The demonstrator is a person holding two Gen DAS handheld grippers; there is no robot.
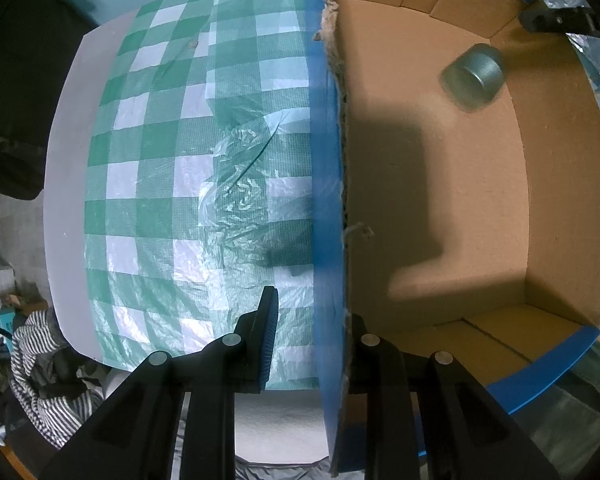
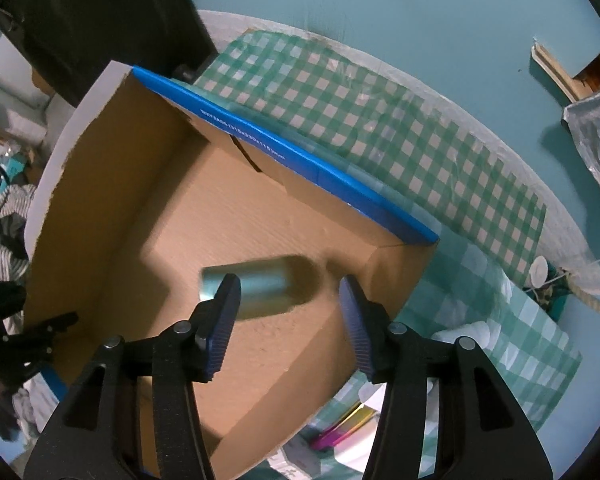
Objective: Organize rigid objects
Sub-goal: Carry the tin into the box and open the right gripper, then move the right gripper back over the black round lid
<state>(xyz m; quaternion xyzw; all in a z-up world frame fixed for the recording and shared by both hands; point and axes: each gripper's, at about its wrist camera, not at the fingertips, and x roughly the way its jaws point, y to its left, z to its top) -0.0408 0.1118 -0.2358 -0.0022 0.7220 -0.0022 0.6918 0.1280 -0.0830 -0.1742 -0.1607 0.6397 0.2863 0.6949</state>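
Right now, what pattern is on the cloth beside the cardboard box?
Green-and-white checks on the plastic tablecloth, clearest in the left wrist view.

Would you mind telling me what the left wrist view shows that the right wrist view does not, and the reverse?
Only the left wrist view shows the left gripper shut on the cardboard box's torn wall.

Only the right wrist view shows the right gripper with its jaws apart above the metal cylinder, clear of it, the white print on the box's blue rim, and the pink item outside the box.

Both show the box floor, the cylinder lying on it, and the green checked cloth.
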